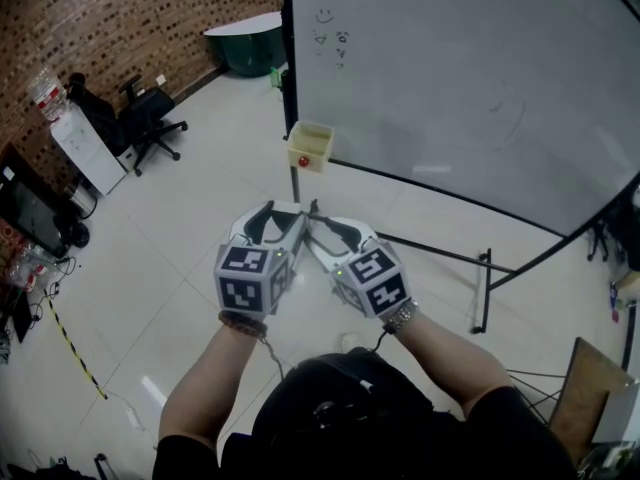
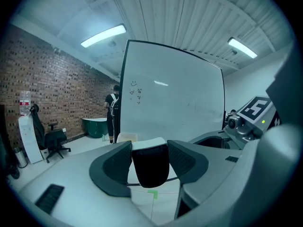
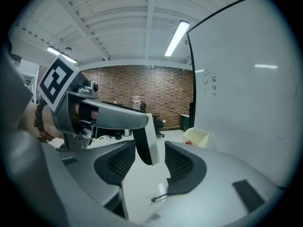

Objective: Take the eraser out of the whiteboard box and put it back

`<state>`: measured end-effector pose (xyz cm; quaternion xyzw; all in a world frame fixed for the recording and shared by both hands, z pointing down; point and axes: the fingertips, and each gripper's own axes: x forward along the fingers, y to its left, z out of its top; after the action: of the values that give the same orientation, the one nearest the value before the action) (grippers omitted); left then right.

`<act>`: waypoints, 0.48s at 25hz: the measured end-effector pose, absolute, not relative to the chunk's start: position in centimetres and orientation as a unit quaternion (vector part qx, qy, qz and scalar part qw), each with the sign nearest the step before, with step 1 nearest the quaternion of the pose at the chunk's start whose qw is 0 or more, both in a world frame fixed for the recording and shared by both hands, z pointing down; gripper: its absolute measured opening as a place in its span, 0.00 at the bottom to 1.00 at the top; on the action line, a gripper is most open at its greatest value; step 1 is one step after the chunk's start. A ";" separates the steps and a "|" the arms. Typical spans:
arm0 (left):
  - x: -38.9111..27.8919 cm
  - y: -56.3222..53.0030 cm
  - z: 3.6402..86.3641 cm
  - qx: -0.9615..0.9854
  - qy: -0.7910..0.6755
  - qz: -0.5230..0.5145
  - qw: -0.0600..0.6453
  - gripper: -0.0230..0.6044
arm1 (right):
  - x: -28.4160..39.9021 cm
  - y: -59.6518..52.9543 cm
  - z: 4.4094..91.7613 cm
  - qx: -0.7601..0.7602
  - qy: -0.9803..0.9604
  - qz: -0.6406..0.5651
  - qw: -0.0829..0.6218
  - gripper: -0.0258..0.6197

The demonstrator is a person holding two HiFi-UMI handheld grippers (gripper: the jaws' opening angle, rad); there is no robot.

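left hand-held gripper [image 1: 288,213], right hand-held gripper [image 1: 330,224] tips meeting near whiteboard box [image 1: 310,146]

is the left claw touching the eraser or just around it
Touching. The left gripper view shows the eraser wedged between the two pads of the left claw, each pressed against a side with no gap.

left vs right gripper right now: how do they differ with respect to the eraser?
Grip: the left gripper has its fingers pressed on both sides of the eraser; the right gripper has its fingers spread around it, with a clear gap showing.
Load: the left gripper carries the eraser; the right gripper carries nothing.
Shared: both sit tip to tip, short of the whiteboard box.
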<state>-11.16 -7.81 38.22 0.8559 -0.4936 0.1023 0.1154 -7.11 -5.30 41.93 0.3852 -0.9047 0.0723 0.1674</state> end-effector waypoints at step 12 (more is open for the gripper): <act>-11.8 -8.6 38.2 0.869 -0.465 0.092 0.140 0.41 | -9.1 -6.7 43.1 0.351 -0.915 0.047 0.193 0.41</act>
<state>-11.76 -8.63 38.21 0.8690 -0.4655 0.0923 0.1400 -9.14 -6.65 43.08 0.3509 -0.9151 0.0471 0.1931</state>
